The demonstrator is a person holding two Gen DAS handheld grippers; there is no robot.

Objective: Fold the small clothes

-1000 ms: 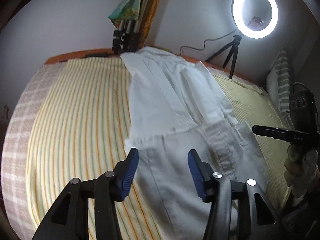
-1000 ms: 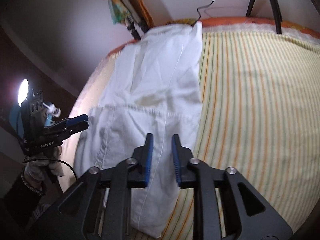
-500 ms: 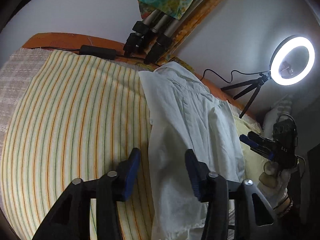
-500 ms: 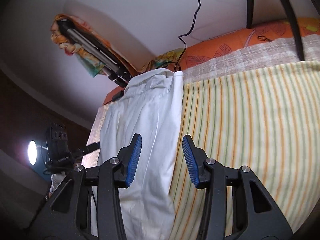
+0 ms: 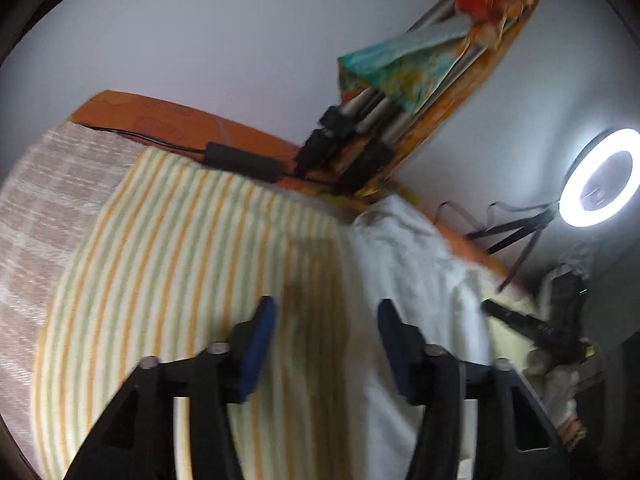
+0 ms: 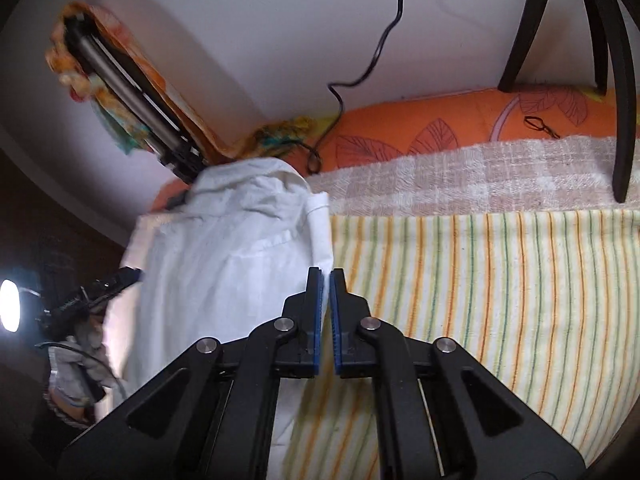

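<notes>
A white shirt (image 6: pixel 224 264) lies lengthwise on the striped bed cover (image 6: pixel 480 280), collar end toward the wall and the orange pillow (image 6: pixel 440 128). The right gripper (image 6: pixel 325 280) has its jaws nearly together at the shirt's right edge; whether cloth is pinched between them cannot be told. The left gripper (image 5: pixel 326 332) stands wide open with nothing in it, over the striped cover just beside the shirt's (image 5: pixel 408 280) other edge, in a blurred view. The shirt looks thin, light and limp, so it would likely sag and crease if lifted at one point; seams, hem corners or shoulders seem the firmest places to pinch
</notes>
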